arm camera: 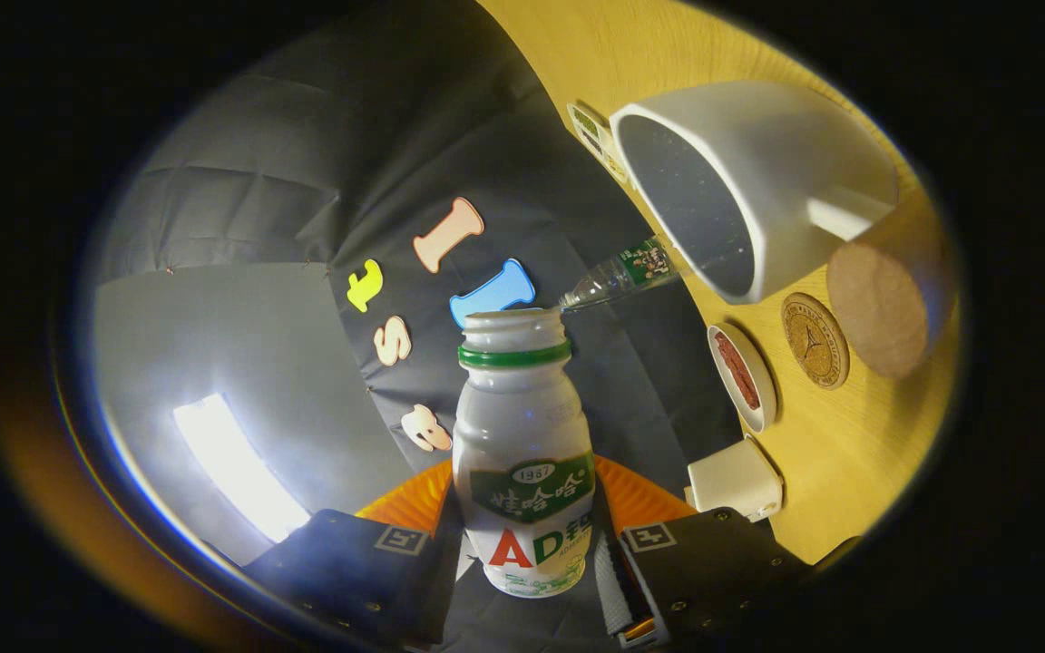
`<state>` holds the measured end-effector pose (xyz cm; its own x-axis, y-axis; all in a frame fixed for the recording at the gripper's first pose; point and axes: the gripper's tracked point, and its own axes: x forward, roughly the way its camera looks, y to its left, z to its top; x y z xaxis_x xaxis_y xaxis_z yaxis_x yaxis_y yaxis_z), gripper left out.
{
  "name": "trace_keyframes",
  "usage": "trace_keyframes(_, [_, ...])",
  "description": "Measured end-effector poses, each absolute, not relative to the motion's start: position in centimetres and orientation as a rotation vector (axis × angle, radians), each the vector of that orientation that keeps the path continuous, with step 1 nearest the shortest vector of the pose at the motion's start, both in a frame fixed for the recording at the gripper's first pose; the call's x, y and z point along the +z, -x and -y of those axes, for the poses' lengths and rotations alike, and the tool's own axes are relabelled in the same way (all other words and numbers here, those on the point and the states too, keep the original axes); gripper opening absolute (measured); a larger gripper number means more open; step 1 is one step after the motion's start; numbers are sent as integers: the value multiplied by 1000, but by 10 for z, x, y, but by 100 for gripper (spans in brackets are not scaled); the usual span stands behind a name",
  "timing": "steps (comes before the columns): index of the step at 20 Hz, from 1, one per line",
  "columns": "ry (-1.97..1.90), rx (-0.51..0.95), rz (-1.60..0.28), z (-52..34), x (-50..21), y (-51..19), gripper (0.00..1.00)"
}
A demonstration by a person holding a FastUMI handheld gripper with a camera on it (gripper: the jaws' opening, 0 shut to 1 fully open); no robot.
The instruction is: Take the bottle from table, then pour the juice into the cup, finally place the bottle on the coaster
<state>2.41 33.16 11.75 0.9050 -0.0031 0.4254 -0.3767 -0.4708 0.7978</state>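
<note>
The bottle [523, 472] is a small white plastic juice bottle with a green neck ring, a green and red label, and an uncapped mouth. It sits between the two fingers of the tongs [527, 553], which are clenched on its lower body, one finger pressing each side. The whole view is rolled, so the wooden desk [849, 472] stands along the right of the scene, and the bottle is held off it, with its mouth pointing away from the tongs.

Beyond and to the right of the bottle mouth is the cup [749, 181], a large white cup with a handle, its open mouth facing the bottle. Nearer than the cup, on the desk, lies the coaster [815, 341], a round cork disc with a printed emblem. Just left of the coaster rests a small white dish [742, 376] with red contents. A clear water bottle [618, 277] lies beside the cup rim. A white box [736, 479] sits nearest the tongs.
</note>
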Motion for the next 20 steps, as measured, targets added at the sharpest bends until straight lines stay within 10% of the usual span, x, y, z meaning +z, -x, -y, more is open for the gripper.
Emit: trace_keyframes(20, [-1877, 368, 179, -344, 96, -32, 63])
